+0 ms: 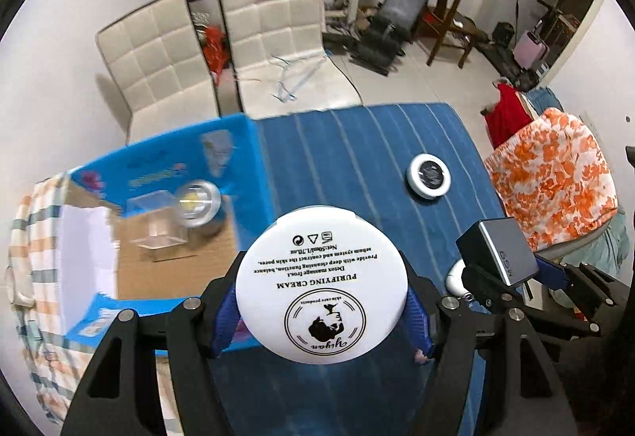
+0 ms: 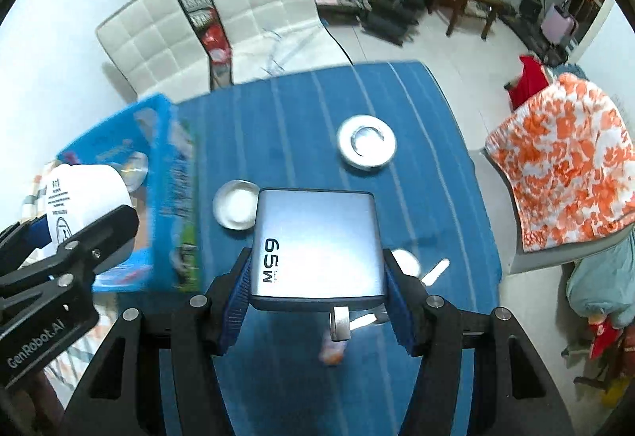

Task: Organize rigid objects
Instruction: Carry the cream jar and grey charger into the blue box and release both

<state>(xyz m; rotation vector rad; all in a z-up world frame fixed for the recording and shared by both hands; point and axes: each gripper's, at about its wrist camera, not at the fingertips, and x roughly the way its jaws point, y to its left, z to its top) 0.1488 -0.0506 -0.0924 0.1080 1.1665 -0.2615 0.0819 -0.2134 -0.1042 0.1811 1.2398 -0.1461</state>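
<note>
My left gripper [image 1: 321, 303] is shut on a white cream jar [image 1: 321, 277], whose printed base faces the camera. It hangs just right of an open blue box [image 1: 254, 174] that holds a clear plastic case [image 1: 158, 225] and a round silvery item [image 1: 196, 203]. My right gripper [image 2: 317, 279] is shut on a grey 65W charger [image 2: 317, 241] above the blue striped tablecloth [image 2: 397, 98]. From the right wrist view, the left gripper [image 2: 75, 225] and its jar [image 2: 85, 193] hang over the blue box [image 2: 166, 178]. The charger [image 1: 502, 249] also shows at the right of the left wrist view.
A round silver lid [image 2: 366, 148], a small round tin [image 2: 236, 209], a small white cap [image 2: 406, 263] and a white stick [image 2: 436, 269] lie on the cloth. White padded chairs [image 1: 278, 39] stand behind the table. An orange floral cloth [image 2: 563, 158] drapes a chair at right.
</note>
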